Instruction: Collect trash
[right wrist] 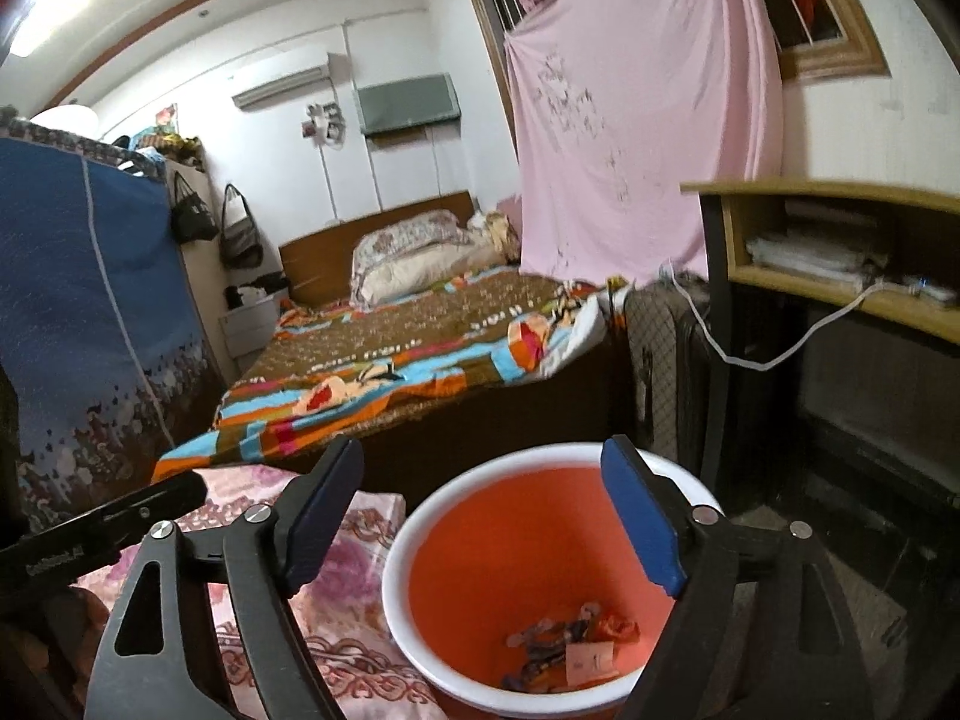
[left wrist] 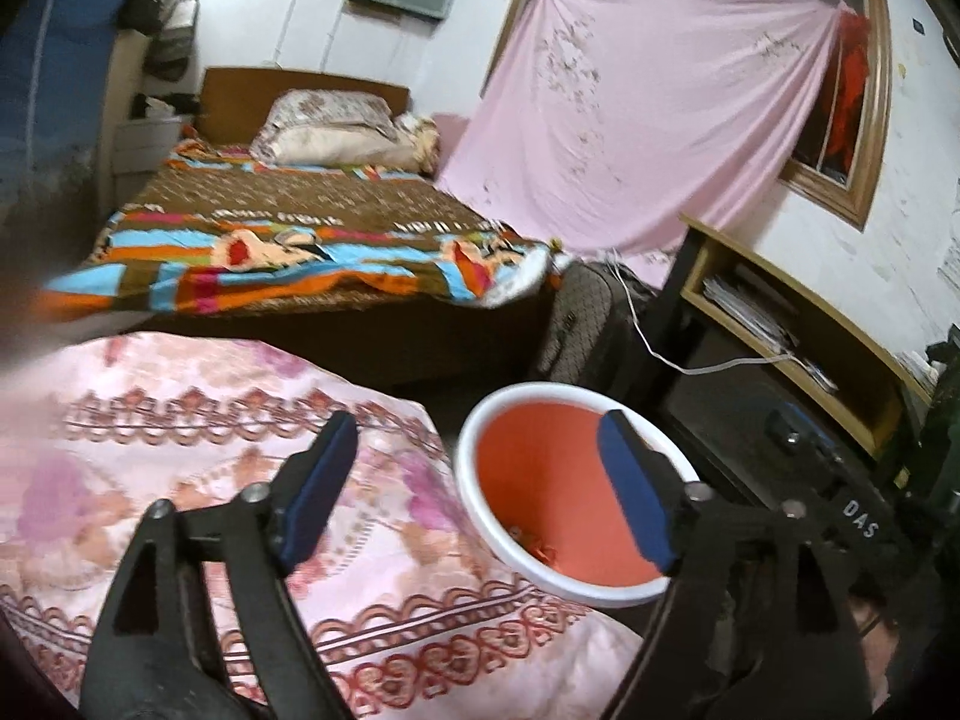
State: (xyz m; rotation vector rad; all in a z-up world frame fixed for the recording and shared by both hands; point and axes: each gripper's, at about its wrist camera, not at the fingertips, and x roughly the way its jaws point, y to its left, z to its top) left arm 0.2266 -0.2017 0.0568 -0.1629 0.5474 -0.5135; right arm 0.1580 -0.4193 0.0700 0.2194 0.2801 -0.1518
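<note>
- My left hand-held gripper [left wrist: 480, 492] and right hand-held gripper [right wrist: 483, 516] gape wide, holding nothing
- Crumpled light wrappers [right wrist: 570, 642] lie in the orange white-rimmed plastic bin [right wrist: 420, 510] beside the pink floral quilt [left wrist: 180, 420]; pinch gently at folds

The white letters "DAS" stand on a black case [left wrist: 840, 480] under the wooden shelf in the left wrist view. In the right wrist view a black arm [right wrist: 102, 534] at the lower left bears small white lettering, too blurred to read. The brown bedspread [right wrist: 432, 330] carries rows of pale lettering, also unreadable
</note>
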